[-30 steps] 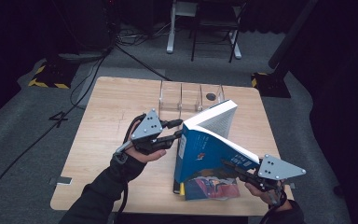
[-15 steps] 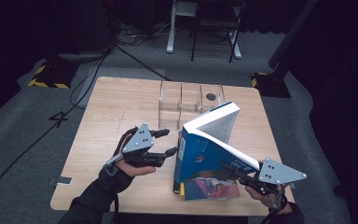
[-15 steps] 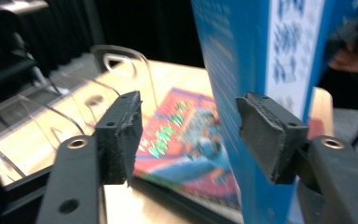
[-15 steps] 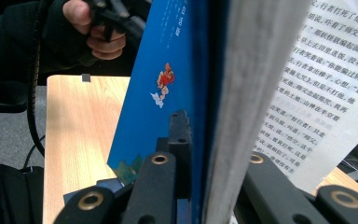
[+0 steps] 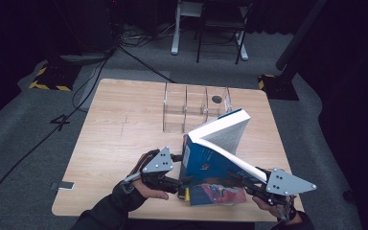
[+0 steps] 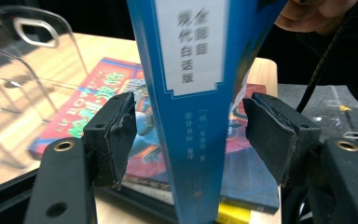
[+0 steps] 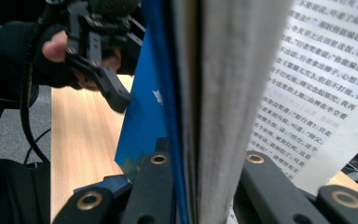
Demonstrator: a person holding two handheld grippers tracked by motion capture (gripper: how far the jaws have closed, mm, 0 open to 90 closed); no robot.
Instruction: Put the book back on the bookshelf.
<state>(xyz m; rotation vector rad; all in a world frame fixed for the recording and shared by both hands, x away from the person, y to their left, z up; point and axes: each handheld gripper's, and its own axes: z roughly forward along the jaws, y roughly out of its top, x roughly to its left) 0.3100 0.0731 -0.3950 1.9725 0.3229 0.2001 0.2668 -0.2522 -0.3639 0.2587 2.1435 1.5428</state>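
A blue book [image 5: 211,153] stands on its lower end, tilted and fanned open, on top of a red book [image 5: 218,195] that lies flat near the table's front edge. My right gripper [image 5: 242,178] is shut on the blue book's cover and page block [image 7: 214,93]. My left gripper [image 5: 182,171] sits low at the spine. In the left gripper view the spine [image 6: 191,116] stands between the pads [image 6: 116,135] with a gap on each side. These jaws have just been opening.
A clear acrylic organiser [image 5: 194,108] with several compartments stands behind the books, with a small dark thing in its right end. Something yellow [image 5: 188,194] pokes out under the books. The wooden table [image 5: 120,124] has bare room at the left and back.
My left gripper has let go of the blue book's upper left edge, opened, and sunk toward the near end of the spine. The right gripper keeps its hold and has not moved.
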